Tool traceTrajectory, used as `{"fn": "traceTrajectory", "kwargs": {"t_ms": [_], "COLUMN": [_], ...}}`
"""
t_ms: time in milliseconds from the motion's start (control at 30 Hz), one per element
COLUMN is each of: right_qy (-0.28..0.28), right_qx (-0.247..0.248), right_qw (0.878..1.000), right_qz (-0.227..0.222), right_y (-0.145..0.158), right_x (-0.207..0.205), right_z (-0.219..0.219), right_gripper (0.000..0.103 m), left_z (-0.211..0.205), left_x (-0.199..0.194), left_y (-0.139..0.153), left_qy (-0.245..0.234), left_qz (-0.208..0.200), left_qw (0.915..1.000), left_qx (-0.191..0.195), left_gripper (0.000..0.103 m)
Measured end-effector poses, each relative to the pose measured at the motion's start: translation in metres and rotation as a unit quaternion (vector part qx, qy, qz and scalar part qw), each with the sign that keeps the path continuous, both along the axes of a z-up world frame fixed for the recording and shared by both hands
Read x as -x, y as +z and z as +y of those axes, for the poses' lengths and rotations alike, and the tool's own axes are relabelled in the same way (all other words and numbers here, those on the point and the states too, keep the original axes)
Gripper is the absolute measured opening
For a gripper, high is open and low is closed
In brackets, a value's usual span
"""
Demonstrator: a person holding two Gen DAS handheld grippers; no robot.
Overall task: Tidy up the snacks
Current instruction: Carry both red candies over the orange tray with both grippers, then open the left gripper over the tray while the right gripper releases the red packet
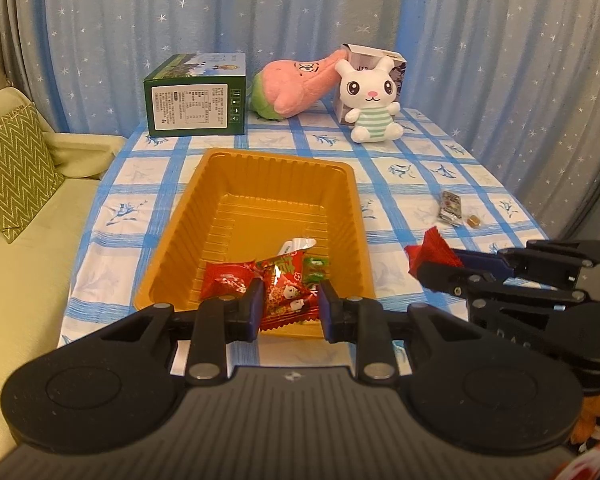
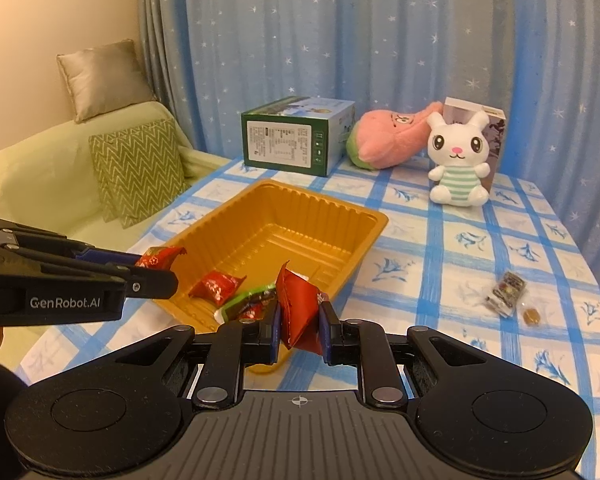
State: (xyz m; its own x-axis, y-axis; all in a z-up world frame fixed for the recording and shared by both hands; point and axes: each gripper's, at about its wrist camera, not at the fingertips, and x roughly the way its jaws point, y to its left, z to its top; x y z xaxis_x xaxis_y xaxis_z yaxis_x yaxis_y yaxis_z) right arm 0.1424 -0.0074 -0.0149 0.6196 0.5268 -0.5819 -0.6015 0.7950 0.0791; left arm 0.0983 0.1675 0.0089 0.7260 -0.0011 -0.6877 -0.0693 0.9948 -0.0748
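Left gripper: clamped on red snack packet, over orange tray. Right gripper: clamped on red pouch beside tray.

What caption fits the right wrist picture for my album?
Right gripper holds a red snack beside the tray; left gripper brings another.

Both wrist cameras look forward and downward, close over the shared orange tray.

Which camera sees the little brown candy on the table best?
The right wrist view: the brown candy lies close and clear in its see-through wrapper, beside a dark snack packet. The left wrist view shows it only as a tiny far-off dot.
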Motion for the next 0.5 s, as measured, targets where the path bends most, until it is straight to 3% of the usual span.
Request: {"fn": "traceTrajectory", "kwargs": {"t_ms": [500], "right_qy": [0.018], "right_qx": [0.013], "right_qw": [1.0], "right_qz": [0.002], "right_y": [-0.006], "right_x": [-0.067], "right_z": [0.036], "right_gripper": [0.02], "left_z": [0.037], "left_x": [-0.054], "left_y": [-0.011], "left_qy": [-0.006], "left_qz": [0.012], "left_qw": [0.9997], "left_qx": [-0.021], "left_gripper": [0.025]}}
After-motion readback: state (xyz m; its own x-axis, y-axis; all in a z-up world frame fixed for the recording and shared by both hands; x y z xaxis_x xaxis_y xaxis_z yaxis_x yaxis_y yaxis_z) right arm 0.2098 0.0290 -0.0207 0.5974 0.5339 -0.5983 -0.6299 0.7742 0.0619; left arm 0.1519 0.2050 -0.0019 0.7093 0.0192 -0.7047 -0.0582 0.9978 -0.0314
